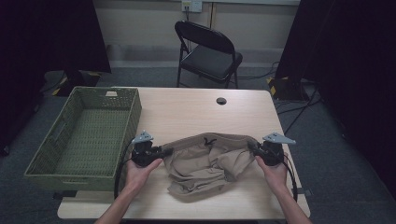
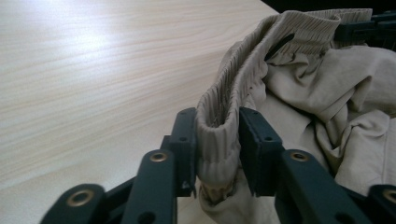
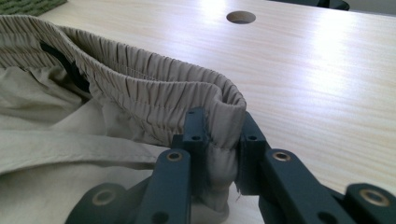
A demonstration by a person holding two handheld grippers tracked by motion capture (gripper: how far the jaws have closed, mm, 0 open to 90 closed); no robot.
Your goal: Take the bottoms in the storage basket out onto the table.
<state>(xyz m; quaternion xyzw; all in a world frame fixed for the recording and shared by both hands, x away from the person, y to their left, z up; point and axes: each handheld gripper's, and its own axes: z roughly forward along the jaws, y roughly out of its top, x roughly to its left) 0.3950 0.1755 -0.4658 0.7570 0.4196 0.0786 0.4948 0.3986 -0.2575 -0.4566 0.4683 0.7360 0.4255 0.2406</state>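
Observation:
Beige shorts [image 1: 205, 163] with an elastic waistband [image 3: 140, 79] lie crumpled on the wooden table [image 1: 196, 112], the waistband stretched between both grippers. My left gripper [image 1: 166, 151] is at the band's left end. In the left gripper view the folded band [image 2: 217, 140] stands between the jaws [image 2: 217, 126], resting against one pad with a slim gap at the other. My right gripper [image 1: 252, 149] pinches the band's right end, and both pads squeeze the gathered fabric [image 3: 219, 126]. A hand holds each gripper.
A green woven basket [image 1: 84, 93] sits at the table's left edge, close to my left gripper. A round cable hole [image 1: 221, 101] is at the table's far side. A black folding chair [image 1: 208, 46] stands behind the table.

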